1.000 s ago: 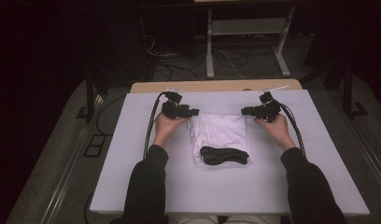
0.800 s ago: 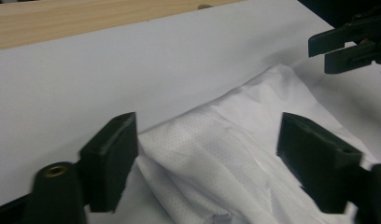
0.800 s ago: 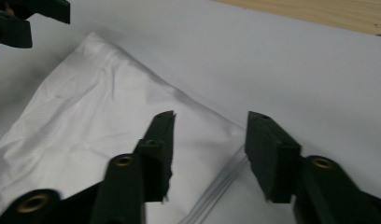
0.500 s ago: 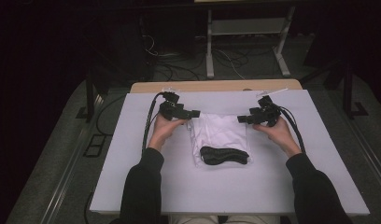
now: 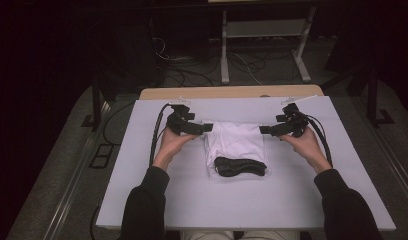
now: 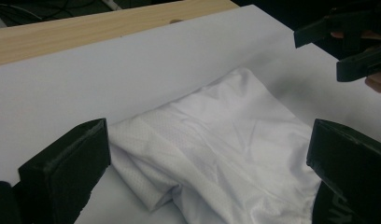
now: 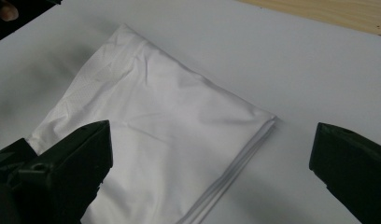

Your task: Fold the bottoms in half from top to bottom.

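Now both claws, left claw (image 5: 208,128) and right claw (image 5: 263,130), gape beside folded white garment (image 5: 235,145)

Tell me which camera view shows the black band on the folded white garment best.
The high view: the black band lies in full across the near end of the folded white garment. The left gripper view gives the garment's rumpled cloth between open jaws; the right gripper view gives its flat top and layered edge. Both stop at white cloth.
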{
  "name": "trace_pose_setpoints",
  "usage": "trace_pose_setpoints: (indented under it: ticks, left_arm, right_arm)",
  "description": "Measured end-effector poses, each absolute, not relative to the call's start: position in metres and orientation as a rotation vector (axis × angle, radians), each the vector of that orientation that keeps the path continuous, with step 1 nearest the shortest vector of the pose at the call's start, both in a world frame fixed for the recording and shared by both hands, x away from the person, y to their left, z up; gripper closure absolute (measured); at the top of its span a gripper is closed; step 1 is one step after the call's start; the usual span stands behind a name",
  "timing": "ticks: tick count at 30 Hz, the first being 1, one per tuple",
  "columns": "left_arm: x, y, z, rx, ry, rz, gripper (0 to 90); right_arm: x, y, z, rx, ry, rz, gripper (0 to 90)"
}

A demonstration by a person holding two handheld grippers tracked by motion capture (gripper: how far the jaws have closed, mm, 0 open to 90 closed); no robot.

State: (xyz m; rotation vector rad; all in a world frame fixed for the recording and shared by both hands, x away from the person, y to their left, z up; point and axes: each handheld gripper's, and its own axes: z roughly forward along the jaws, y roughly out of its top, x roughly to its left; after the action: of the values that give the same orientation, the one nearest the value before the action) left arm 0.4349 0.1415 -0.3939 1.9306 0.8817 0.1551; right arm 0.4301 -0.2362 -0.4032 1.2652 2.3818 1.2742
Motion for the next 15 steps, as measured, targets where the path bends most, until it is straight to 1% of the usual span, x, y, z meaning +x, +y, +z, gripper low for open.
trace_pose_setpoints:
  ticks: [7,15]
  left_arm:
    - [0.422,0.15,-0.391,1.924,0.881,0.203,0.0]
    - [0.407,0.157,-0.389,1.916,0.891,0.226,0.0]
  right_arm:
    - [0.417,-0.239,-0.398,1.244,2.385,1.272,0.0]
    - [0.402,-0.244,-0.398,1.229,2.377,1.294,0.0]
